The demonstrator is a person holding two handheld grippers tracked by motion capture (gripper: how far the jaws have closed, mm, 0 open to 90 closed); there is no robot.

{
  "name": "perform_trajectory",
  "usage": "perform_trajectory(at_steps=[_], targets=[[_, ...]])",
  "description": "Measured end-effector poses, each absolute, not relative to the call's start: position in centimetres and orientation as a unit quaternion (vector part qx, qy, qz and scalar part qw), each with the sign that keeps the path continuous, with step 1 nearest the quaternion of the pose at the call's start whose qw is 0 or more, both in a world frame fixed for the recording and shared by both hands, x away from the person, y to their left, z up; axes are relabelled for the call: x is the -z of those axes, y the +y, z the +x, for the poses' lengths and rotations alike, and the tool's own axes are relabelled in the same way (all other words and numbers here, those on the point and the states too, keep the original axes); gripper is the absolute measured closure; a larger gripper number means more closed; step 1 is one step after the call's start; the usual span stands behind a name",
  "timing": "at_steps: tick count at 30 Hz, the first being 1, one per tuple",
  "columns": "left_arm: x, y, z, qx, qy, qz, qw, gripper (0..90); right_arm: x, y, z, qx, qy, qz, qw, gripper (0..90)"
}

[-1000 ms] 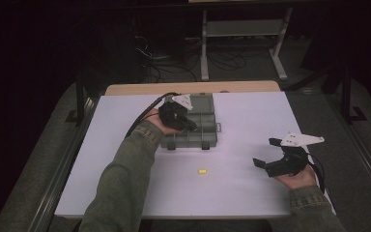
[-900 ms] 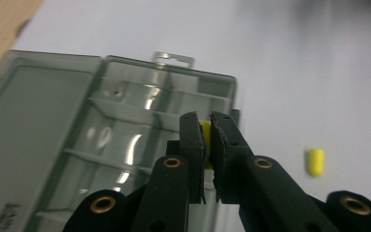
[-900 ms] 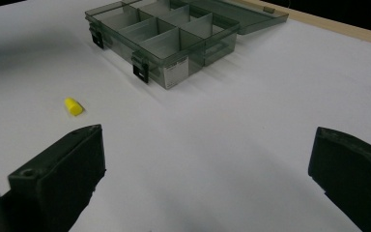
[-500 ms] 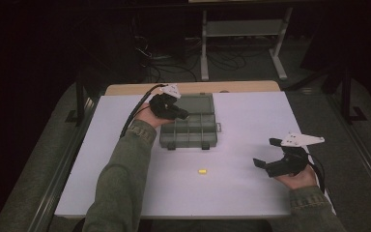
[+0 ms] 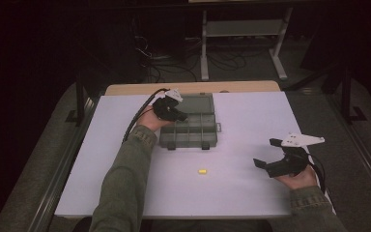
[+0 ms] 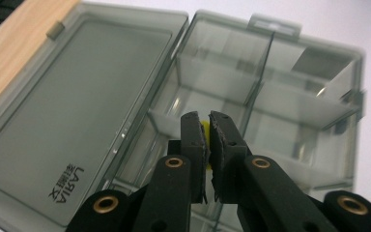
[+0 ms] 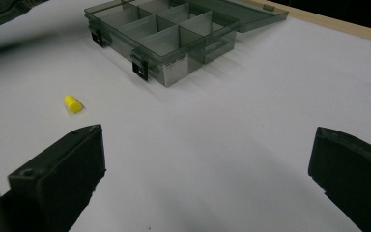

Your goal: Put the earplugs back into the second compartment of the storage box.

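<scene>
Two grippers are working over a white table top (image 5: 251, 193). The left gripper (image 6: 206, 126) is hovering over the open organiser box (image 5: 193, 129), its jaws nearly together and pinching a small yellow piece (image 6: 205, 129) that is peeking out between the pads; in the high view this gripper (image 5: 170, 108) is sitting above the box's rear left corner. The box's smoky clear lid (image 6: 72, 121) is lying folded back flat toward the wooden strip (image 5: 193, 87) at the table's far edge, and the dividers (image 6: 265, 67) are splitting the tray into compartments just beneath the jaws. Which compartment the piece is hanging over I cannot tell.

A second yellow piece (image 5: 202, 171) is lying loose on the bare surface in front of the box, well apart from it and between the two forearms. The right gripper (image 5: 265, 153) is resting near the table's right front, jaws spread wide and holding nothing, with the loose piece (image 7: 73, 104) off to its left. Nothing is standing between that gripper and the piece. Behind the table, cables and a metal stand (image 5: 244, 29) are sitting in the dark.
</scene>
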State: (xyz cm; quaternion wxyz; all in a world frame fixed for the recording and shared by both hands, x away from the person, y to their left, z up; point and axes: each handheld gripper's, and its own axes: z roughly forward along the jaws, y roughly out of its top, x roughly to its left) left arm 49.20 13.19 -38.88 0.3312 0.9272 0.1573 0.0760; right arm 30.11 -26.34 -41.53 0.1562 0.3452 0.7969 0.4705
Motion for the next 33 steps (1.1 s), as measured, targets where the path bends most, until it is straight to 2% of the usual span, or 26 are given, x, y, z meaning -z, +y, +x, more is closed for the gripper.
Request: perform_trajectory(at_steps=[4,6,8,12,19,20,24,33], targets=[[39.2,13.2,49.4,-0.077,0.175,0.925,0.327,81.7,41.6,-26.3,30.1,-0.471,0.797,0.345,0.154,0.0],[39.0,13.4,49.4,-0.072,0.181,0.922,0.334,76.5,41.6,-26.3,30.1,-0.471,0.797,0.345,0.154,0.0],[38.9,13.5,49.3,-0.069,0.185,0.923,0.33,67.1,41.6,-26.3,30.1,-0.471,0.797,0.345,0.154,0.0],[38.5,13.5,48.9,-0.076,0.182,0.926,0.322,63.3,41.6,-26.3,30.1,-0.471,0.797,0.345,0.154,0.0],[37.3,13.8,48.4,-0.058,0.183,0.918,0.347,48.6,41.5,-26.4,30.0,-0.471,0.796,0.346,0.155,0.0],[37.1,13.8,48.3,-0.056,0.183,0.918,0.348,43.9,41.5,-26.4,30.0,-0.472,0.796,0.346,0.156,0.0],[36.8,13.7,47.9,-0.046,0.183,0.918,0.348,37.5,41.5,-26.4,30.0,-0.472,0.795,0.346,0.156,0.0],[36.1,12.5,46.5,-0.062,0.176,0.924,0.333,17.0,41.5,-26.5,30.0,-0.472,0.795,0.347,0.157,0.0]])
